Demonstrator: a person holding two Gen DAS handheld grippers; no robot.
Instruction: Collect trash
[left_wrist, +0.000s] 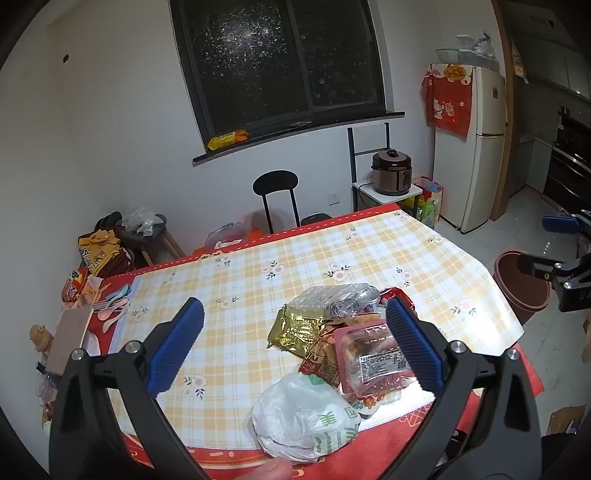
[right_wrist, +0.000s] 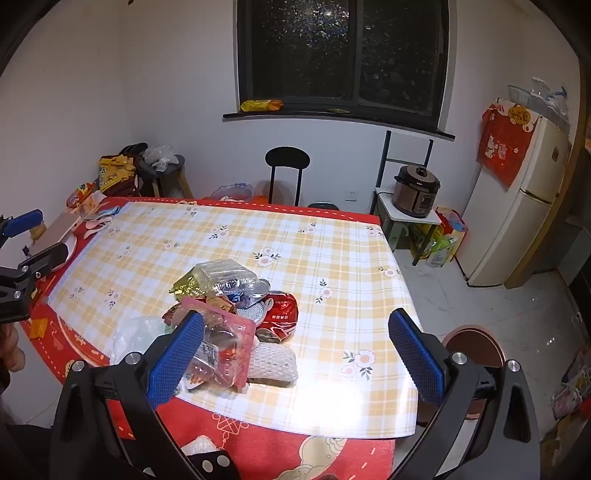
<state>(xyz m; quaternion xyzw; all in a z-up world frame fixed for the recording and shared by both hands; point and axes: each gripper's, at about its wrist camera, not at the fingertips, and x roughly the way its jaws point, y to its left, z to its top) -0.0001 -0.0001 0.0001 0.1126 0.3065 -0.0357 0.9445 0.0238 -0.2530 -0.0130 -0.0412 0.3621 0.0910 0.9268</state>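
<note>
Only right wrist view shows crushed red can.

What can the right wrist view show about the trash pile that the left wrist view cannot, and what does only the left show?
Only the right wrist view shows the white foam net and most of the crushed red can. Only the left shows the white plastic bag clearly, near the table's edge. Both show the gold wrapper, the pink tray and the brown bin beside the table.
</note>
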